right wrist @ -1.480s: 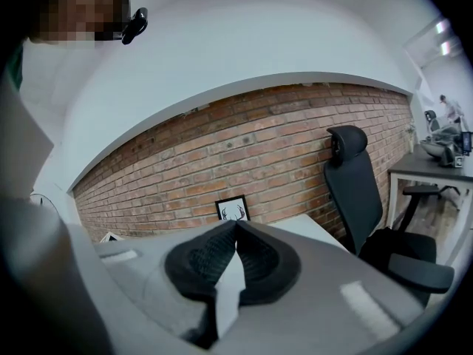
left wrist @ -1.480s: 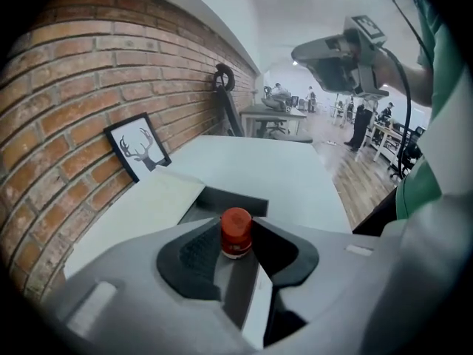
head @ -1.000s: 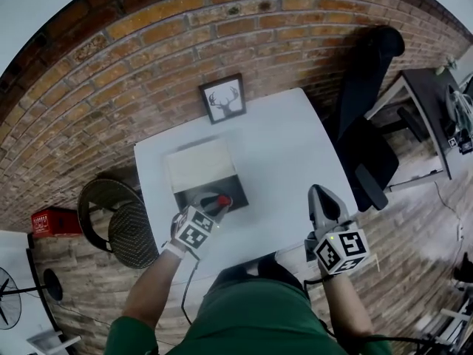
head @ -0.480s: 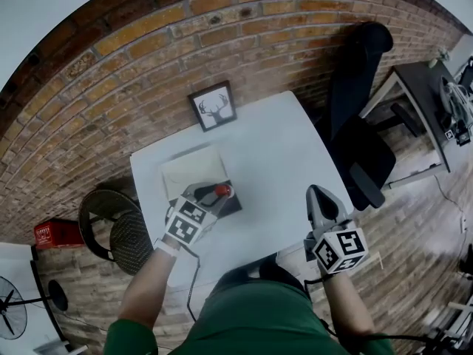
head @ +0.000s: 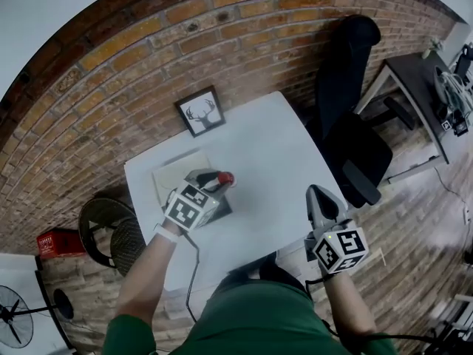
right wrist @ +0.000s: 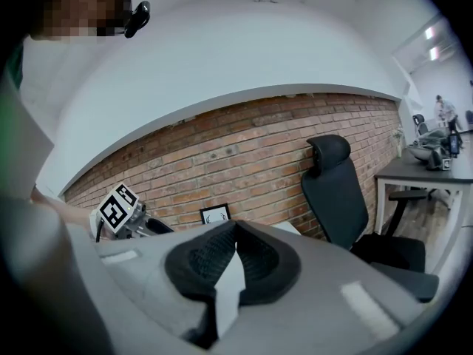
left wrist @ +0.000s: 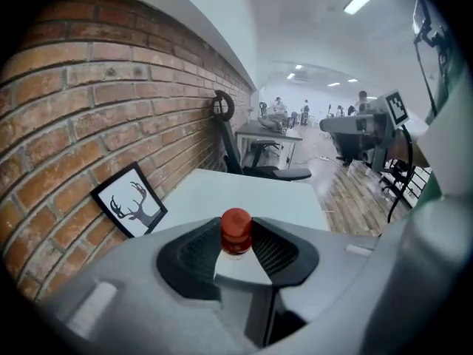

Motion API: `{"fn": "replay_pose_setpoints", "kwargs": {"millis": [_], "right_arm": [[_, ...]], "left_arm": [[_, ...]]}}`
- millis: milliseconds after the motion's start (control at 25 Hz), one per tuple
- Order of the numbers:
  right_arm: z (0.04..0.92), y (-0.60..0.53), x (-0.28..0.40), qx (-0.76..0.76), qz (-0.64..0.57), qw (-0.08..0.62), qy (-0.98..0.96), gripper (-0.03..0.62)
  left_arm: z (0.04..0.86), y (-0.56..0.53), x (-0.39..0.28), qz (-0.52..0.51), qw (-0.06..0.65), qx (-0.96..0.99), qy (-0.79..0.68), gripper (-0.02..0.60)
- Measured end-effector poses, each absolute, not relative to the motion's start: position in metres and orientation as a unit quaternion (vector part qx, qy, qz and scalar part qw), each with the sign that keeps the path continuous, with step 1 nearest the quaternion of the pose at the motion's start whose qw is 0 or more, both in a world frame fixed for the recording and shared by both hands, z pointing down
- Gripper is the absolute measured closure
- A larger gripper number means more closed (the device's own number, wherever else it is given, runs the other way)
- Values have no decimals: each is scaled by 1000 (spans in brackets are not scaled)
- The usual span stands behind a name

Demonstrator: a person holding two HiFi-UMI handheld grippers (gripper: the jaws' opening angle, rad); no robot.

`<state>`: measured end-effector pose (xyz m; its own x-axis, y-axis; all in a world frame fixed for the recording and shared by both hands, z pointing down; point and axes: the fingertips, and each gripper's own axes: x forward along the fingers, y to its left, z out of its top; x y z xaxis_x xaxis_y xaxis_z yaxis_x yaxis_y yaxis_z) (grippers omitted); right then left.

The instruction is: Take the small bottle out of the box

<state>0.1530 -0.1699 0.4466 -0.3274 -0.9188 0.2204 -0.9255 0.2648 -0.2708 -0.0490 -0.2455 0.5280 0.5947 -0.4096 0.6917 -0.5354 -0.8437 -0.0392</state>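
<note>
Overhead, the left gripper (head: 214, 186) holds the small bottle (head: 224, 178) above the box (head: 171, 177) on the table (head: 281, 154). Left gripper view: jaws clamped on the bottle below its red cap (left wrist: 236, 224). Right gripper view: right gripper (right wrist: 233, 231) jaws together, empty.

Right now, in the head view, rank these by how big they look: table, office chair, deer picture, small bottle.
1. table, clearly largest
2. office chair
3. deer picture
4. small bottle, smallest even though it is raised nearer the camera; only its red cap shows clearly
</note>
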Motion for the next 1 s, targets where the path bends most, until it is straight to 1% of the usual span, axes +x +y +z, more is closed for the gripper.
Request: {"fn": "replay_pose_setpoints", "kwargs": {"millis": [520, 1000], "right_arm": [[456, -172, 217, 604, 179, 24, -776, 591], [467, -186, 267, 603, 187, 28, -775, 591]], "left_arm": [[571, -283, 21, 377, 109, 885, -251, 446], [625, -306, 66, 407, 107, 872, -250, 446]]}}
